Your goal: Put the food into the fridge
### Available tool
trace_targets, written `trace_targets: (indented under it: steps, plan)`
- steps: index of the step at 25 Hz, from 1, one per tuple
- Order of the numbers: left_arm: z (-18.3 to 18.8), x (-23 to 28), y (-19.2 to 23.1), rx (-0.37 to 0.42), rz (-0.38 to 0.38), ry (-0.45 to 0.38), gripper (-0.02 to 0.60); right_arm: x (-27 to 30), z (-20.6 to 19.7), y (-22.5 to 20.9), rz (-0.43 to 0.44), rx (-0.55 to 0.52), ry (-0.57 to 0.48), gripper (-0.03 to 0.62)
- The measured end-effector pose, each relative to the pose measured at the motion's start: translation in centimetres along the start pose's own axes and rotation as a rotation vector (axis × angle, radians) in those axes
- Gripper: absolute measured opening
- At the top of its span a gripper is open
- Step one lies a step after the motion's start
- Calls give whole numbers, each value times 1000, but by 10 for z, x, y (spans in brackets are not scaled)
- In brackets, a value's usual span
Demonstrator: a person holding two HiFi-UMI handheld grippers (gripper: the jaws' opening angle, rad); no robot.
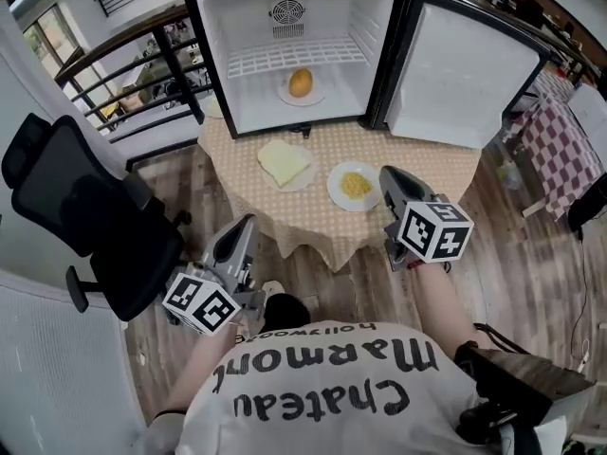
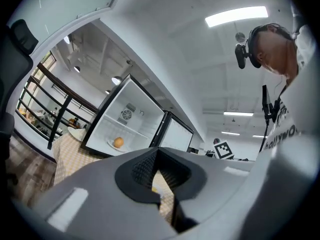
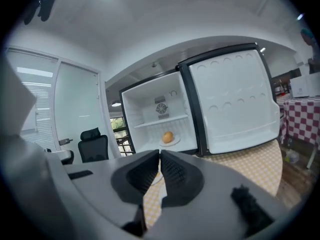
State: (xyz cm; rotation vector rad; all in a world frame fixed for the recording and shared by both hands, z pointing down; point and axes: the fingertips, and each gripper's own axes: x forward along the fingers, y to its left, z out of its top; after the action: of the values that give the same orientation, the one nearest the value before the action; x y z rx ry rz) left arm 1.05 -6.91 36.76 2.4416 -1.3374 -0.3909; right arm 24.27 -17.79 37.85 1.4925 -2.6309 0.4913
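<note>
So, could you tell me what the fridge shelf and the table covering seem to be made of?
The fridge shelf looks like white coated wire: thin parallel bars show. The table covering looks like matte checked cloth, draping over the edge; possibly vinyl.

A fridge (image 1: 294, 45) stands at the back of a table (image 1: 446, 159), its door (image 1: 465, 74) swung open to the right. Inside, on the floor below the shelf (image 1: 294, 57), a round piece of food (image 1: 300, 82) (perhaps a fruit) sits on a plate (image 1: 315, 97). Before the fridge lie two dishes side by side: bread (image 1: 283, 162) on the left, a heap of food (image 1: 356, 185) on the right. The right gripper (image 1: 387, 173) is just right of that heap; the left gripper (image 1: 248, 221) hangs off the table's near-left edge. An office chair (image 1: 85, 216) stands left, and a second table (image 1: 560, 150) far right.
</note>
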Motion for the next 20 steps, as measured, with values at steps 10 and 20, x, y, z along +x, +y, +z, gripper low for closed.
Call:
trace_targets:
  steps: [10,20]
  plan:
    - [-10,-10,-58,27,-34,21,5,-69,-14,-2,16,7,-5,21]
    - [-13,-30,-78,42,-48,25,5,-93,-20,12,31,-24,-7,15]
